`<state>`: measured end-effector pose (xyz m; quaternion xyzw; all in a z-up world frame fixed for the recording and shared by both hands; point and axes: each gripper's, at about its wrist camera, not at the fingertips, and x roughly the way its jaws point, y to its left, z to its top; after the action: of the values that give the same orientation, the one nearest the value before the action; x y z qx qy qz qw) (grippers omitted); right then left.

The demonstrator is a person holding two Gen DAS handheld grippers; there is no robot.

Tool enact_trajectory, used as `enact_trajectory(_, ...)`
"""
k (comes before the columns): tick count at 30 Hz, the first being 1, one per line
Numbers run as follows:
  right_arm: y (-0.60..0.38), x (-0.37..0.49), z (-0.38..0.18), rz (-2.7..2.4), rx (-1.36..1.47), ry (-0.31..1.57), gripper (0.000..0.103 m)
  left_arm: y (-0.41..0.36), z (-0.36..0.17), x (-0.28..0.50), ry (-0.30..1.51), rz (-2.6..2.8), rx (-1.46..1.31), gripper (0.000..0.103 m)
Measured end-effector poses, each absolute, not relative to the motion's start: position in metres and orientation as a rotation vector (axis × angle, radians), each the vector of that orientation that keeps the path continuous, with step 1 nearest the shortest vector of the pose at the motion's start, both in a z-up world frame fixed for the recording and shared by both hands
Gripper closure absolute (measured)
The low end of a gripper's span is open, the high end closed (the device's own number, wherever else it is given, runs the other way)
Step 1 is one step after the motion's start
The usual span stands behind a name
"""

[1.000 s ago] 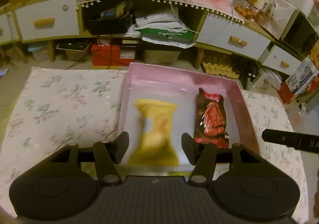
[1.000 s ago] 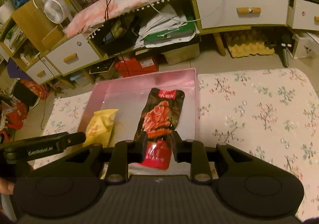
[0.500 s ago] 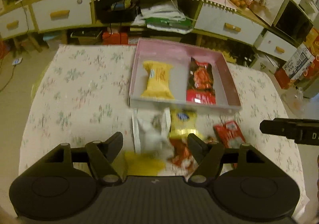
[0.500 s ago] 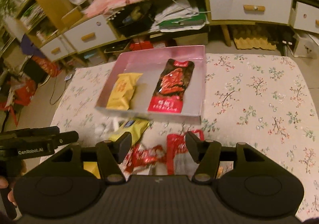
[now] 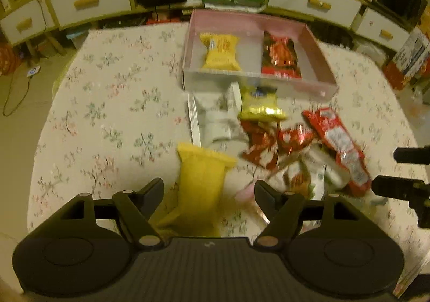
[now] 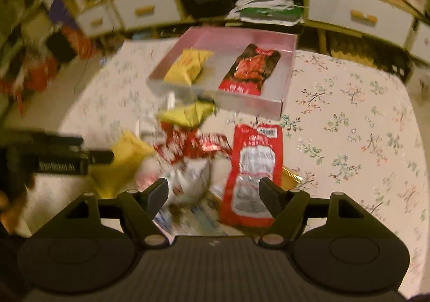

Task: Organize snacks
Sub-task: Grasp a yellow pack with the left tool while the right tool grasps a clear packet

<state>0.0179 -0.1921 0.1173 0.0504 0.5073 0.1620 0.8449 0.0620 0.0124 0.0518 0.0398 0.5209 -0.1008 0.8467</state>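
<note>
- You're in a lived-in home room: white drawers [image 5: 88, 2] with wooden handles line the wall.
- A floral cloth [image 5: 113, 103] covers your tabletop.
- Papers [image 6: 268, 10] clutter the shelf.

Matte black left gripper [image 5: 209, 192], ribbed housing (silver pivot screws), angular fingers [image 5: 154, 189].
</note>
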Motion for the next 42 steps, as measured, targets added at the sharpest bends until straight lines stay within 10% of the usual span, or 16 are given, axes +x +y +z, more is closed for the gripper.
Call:
enact_trajectory(11, -0.164, -0.007, 0.105, 0.506, -0.145, 1.064, 0.035, 0.015, 0.036, 0.067, 1.140, -0.166, 0.101, 0.021)
enact_trajectory(20, -0.152, -0.010, 0.067, 0.511, -0.284, 1.150, 0.064, 0.017, 0.007, 0.076, 1.212, -0.158, 0.151, 0.020)
enact_trajectory(25, -0.153, -0.008, 0.064, 0.500, -0.257, 1.175, 0.081, 0.018, -0.001, 0.077, 1.260, -0.202, 0.127, 0.054)
enact_trajectory(42, -0.180, 0.000, 0.090, 0.503, 0.022, 1.232, 0.087, 0.014, 0.028, 0.065, 1.244, -0.308, 0.053, 0.063)
